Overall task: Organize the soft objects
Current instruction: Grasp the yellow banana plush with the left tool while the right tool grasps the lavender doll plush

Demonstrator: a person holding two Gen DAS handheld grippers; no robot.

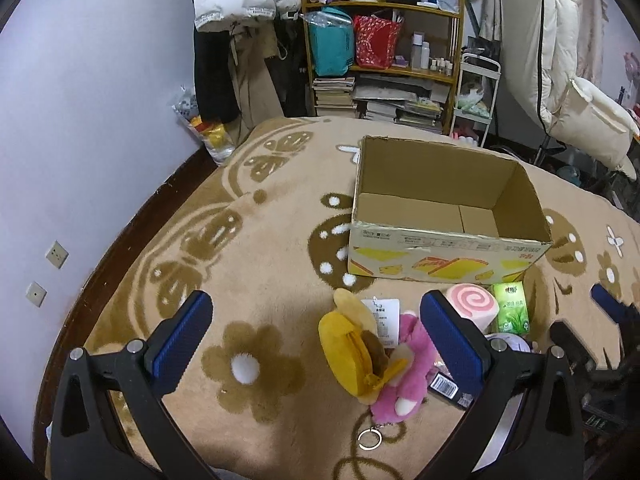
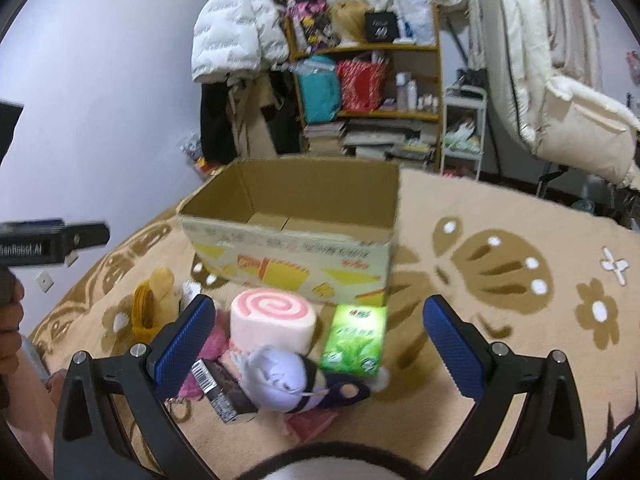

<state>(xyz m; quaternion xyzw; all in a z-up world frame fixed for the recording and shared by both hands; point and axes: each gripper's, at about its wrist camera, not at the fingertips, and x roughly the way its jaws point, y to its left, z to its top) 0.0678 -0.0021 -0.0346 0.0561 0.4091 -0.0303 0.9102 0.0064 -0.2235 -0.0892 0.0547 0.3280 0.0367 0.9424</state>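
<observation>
An open, empty cardboard box (image 1: 448,248) stands on the patterned blanket, also in the right wrist view (image 2: 292,268). In front of it lie a yellow plush (image 1: 352,352), a pink plush (image 1: 404,376), a pink swirl-roll cushion (image 1: 474,304) (image 2: 272,320), a green tissue pack (image 1: 512,308) (image 2: 356,338) and a lavender-haired doll (image 2: 280,376). My left gripper (image 1: 316,344) is open above the yellow plush. My right gripper (image 2: 320,344) is open above the roll and doll.
A small dark box with a barcode (image 2: 220,388) lies beside the doll. A key ring (image 1: 370,440) is attached to the pink plush. A cluttered shelf (image 1: 384,52), hanging coats and a white trolley stand behind the bed. The wall runs along the left.
</observation>
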